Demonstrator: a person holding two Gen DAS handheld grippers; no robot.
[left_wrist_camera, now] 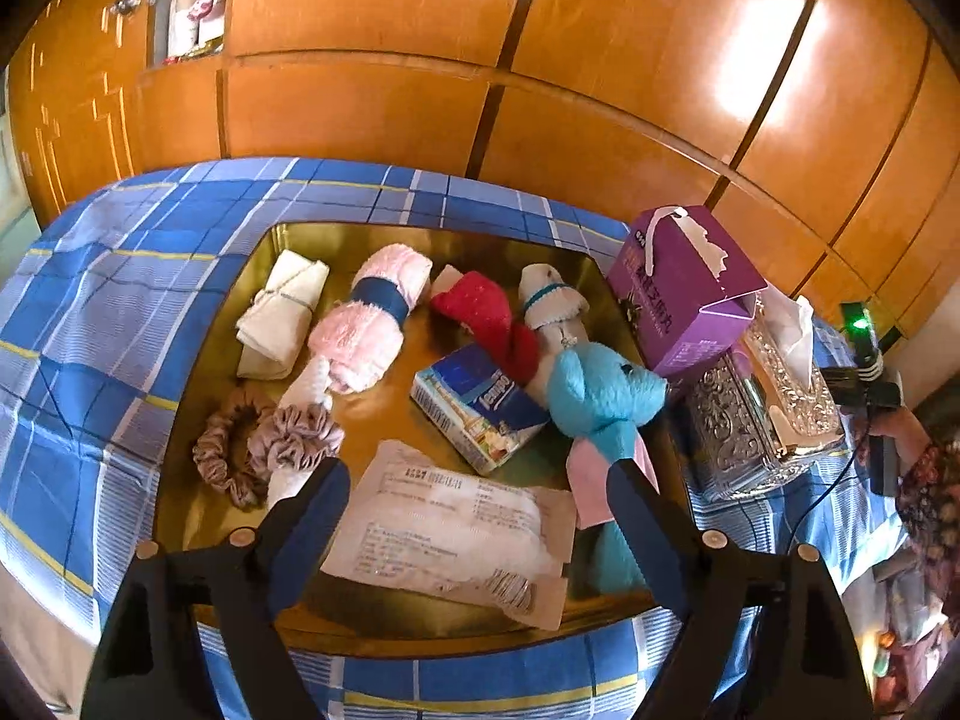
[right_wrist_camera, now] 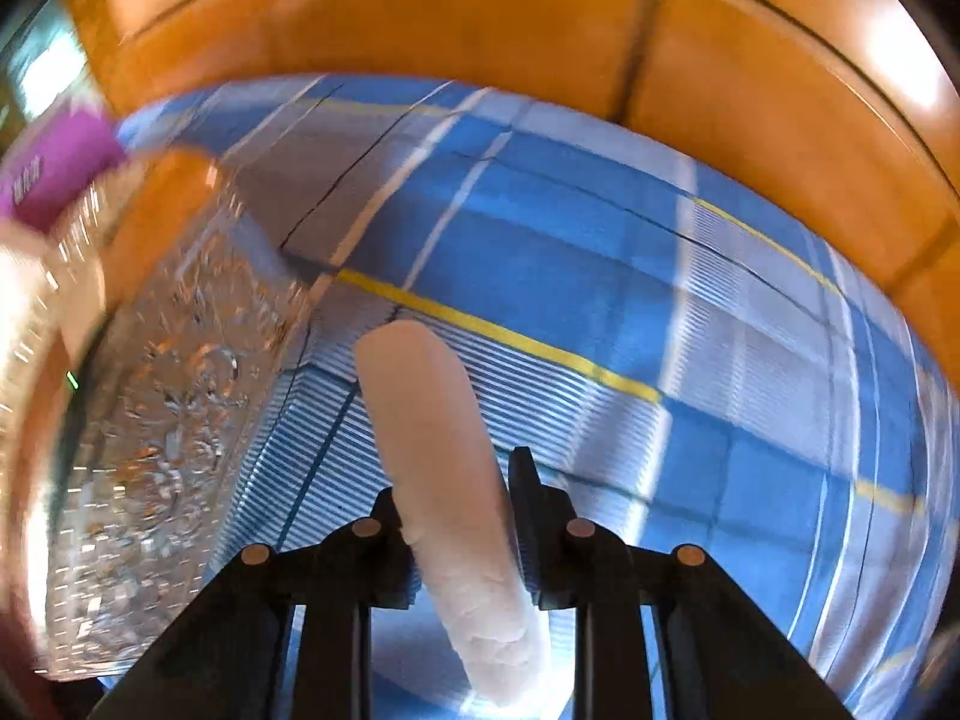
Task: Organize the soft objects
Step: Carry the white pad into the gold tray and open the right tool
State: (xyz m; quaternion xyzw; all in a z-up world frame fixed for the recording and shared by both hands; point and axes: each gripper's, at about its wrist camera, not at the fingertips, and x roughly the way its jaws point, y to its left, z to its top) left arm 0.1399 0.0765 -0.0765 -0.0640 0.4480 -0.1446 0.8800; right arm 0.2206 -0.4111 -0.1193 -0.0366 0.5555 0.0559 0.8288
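A gold tray on the blue plaid cloth holds a folded white cloth, a pink towel roll with a blue band, a red cloth, a white plush toy, a blue plush toy, two scrunchies and a small white roll. My left gripper hangs open over the tray's near side, above a flat plastic packet. My right gripper is shut on a long white cloth roll, held over the plaid cloth.
A blue carton lies in the tray's middle. A torn purple box and a silver tissue box stand to the tray's right; the tissue box is close to the left of my right gripper. Wooden cupboard doors stand behind.
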